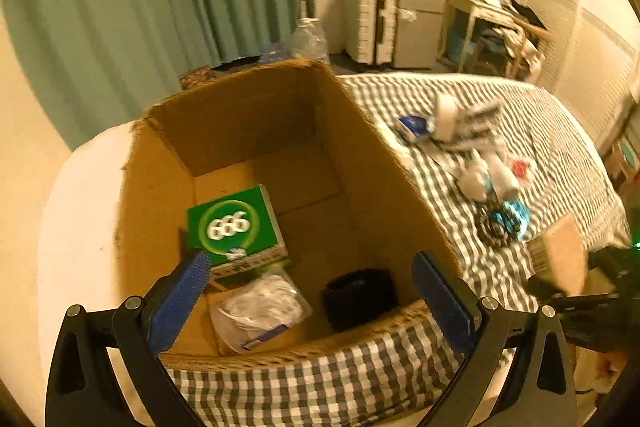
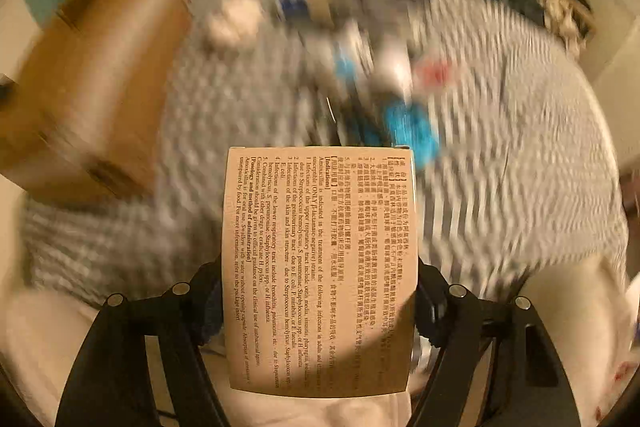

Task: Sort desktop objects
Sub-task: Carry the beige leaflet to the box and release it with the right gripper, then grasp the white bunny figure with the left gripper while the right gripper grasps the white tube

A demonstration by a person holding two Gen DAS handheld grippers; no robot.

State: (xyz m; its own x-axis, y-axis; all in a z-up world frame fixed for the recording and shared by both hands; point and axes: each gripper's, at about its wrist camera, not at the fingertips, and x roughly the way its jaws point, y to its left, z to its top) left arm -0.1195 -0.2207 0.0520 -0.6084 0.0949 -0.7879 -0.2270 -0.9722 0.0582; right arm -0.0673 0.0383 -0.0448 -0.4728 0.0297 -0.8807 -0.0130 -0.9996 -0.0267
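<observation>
I had the right gripper (image 2: pixel 320 303) clamped on the beige printed medicine box (image 2: pixel 320 267), carried above the checked bed (image 2: pixel 500 187), left gripper (image 1: pixel 312 291) splayed empty over the open brown cardboard box (image 1: pixel 384 163), ready to receive it.

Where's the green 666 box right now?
In the left wrist view the green 666 box lies inside the cardboard box, at its left wall, just beyond the left tool, with a white bag in front of it.
</observation>
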